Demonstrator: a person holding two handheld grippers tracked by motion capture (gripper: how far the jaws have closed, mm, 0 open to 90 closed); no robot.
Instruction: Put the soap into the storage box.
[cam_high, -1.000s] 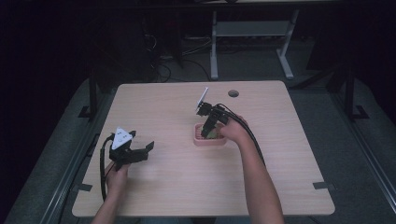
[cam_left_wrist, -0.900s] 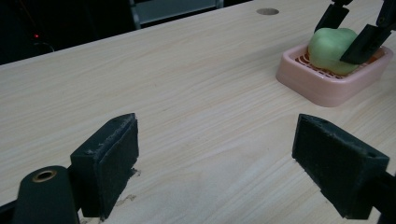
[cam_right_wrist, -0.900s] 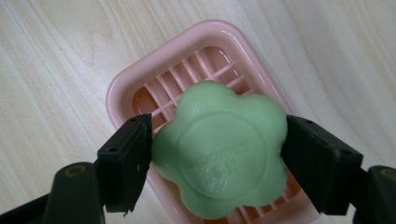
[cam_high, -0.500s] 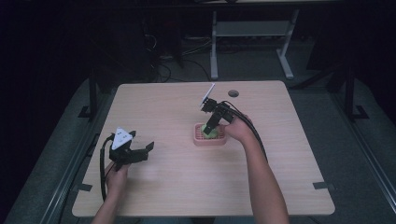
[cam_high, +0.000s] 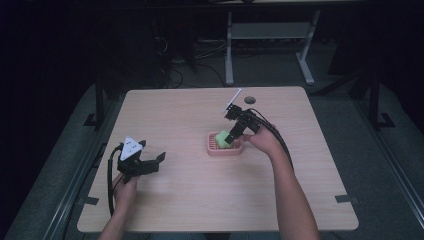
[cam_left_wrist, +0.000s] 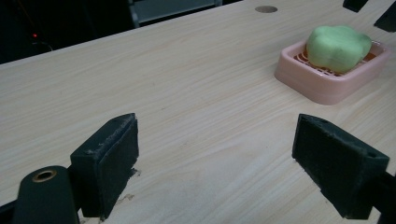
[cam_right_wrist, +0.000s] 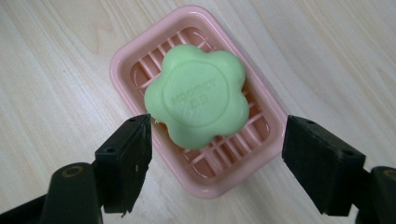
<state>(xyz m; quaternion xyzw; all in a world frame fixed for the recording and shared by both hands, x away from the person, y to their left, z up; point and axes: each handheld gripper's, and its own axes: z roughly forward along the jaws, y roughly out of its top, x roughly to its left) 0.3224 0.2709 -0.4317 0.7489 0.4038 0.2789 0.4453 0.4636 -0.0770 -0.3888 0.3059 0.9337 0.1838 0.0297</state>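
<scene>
The green flower-shaped soap (cam_right_wrist: 197, 95) lies flat in the pink slatted soap dish (cam_right_wrist: 140, 46), embossed face up toward the right claw's camera. The soap is round-lobed and has no clear long axis; it sits toward one end of the dish, with bare slats showing at the other end. The dish is a rounded rectangle. In the high view its long axis runs roughly left to right across the worktop (cam_high: 200, 200); in the right gripper view it runs diagonally.

The right claw (cam_right_wrist: 215, 163) hangs above the dish with its jaws spread wide, one on either long side of the dish. The left-hand pad sits close to a lobe of the soap, though contact cannot be confirmed; the other pad is clear of it.

The dish stands near the middle of the worktop, well away from every edge, with bare wood on all sides.

The left claw (cam_high: 145, 165) is held low over the worktop's near left part, well apart from the dish, jaws open and holding nothing. A round cable hole (cam_high: 249, 100) lies near the far edge.
</scene>
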